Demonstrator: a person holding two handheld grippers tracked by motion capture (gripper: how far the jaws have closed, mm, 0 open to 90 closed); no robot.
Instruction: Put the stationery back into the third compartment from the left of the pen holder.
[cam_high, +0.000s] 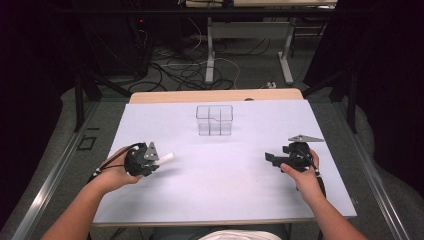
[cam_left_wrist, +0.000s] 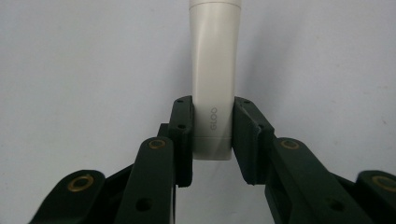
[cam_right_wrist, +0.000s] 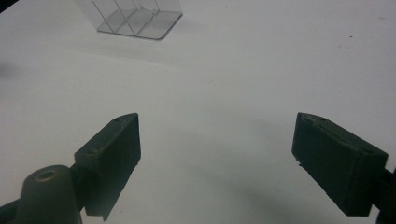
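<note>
A clear box (cam_high: 214, 120) with inner dividers stands in the upper middle of the frame, on the desk (cam_high: 225, 195), which is covered by a white sheet; a strip of bare wood (cam_high: 165, 96) shows along the far edge. In the right gripper view the box (cam_right_wrist: 135, 16) sits at the upper left. Beyond the desk, at the top of the frame, tangled cables (cam_high: 185, 70) lie on the grey floor (cam_high: 250, 70) around two pale legs (cam_high: 210, 55) of another stand. Dark curtains (cam_high: 30, 75) fill both sides.

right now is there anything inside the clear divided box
The clear divided box looks empty: only its partitions and the white table show through. The white glue tube sits clamped in the left gripper.
</note>
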